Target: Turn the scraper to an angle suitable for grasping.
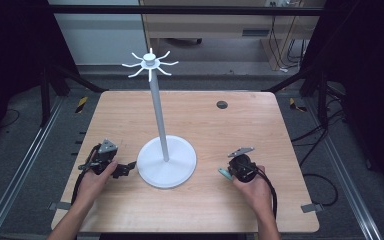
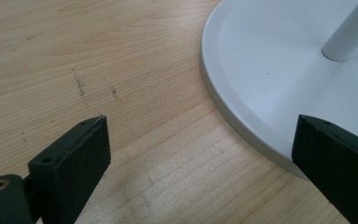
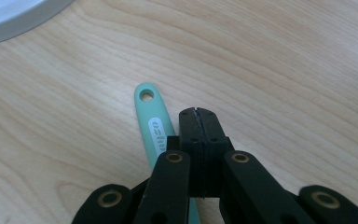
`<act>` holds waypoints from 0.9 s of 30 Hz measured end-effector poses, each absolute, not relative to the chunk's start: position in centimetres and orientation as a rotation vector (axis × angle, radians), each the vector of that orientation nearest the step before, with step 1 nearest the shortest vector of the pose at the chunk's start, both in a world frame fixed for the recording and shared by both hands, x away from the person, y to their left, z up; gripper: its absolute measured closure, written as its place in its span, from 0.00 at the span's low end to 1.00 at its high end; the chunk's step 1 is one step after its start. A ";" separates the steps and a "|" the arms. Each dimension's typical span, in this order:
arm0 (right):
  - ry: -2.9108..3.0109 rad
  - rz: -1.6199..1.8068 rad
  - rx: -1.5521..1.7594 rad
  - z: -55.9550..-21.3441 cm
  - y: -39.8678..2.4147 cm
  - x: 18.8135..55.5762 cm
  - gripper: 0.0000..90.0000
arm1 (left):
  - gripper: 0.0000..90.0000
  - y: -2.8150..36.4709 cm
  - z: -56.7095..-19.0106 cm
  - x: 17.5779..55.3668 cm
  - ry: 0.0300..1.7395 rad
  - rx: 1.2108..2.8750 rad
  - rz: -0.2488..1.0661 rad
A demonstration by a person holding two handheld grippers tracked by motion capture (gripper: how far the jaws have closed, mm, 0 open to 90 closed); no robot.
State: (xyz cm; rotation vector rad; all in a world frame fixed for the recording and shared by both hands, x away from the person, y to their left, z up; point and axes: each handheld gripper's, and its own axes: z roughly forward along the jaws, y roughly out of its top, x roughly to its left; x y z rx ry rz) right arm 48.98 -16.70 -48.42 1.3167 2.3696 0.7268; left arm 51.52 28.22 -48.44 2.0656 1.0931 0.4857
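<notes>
resting on the wooden table (image 1: 210, 200), the white stand (image 1: 166, 161) rises mid-board, hooks fanned at its top. left gripper (image 1: 126, 169) sits just beside the stand's base, jaws spread wide, nothing between them. right gripper (image 3: 198, 122) has its jaws pressed together, empty, and a teal handle (image 3: 153, 122) lies on the table just beside them.
</notes>
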 end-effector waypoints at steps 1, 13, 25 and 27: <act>2.382 0.733 1.305 -48.4 -16.7 48.9 1.00 | 0.04 28.2 -48.4 51.5 1.093 2.066 0.485; 2.395 0.698 1.215 -46.0 -15.9 47.9 1.00 | 0.04 28.5 -48.4 51.5 1.100 2.064 0.489; 2.471 0.570 1.142 -43.8 -14.7 48.1 0.96 | 0.04 28.5 -48.4 51.5 1.100 2.054 0.482; 2.488 0.550 1.136 -43.6 -14.4 48.3 0.94 | 0.04 28.5 -48.4 51.5 1.100 2.053 0.481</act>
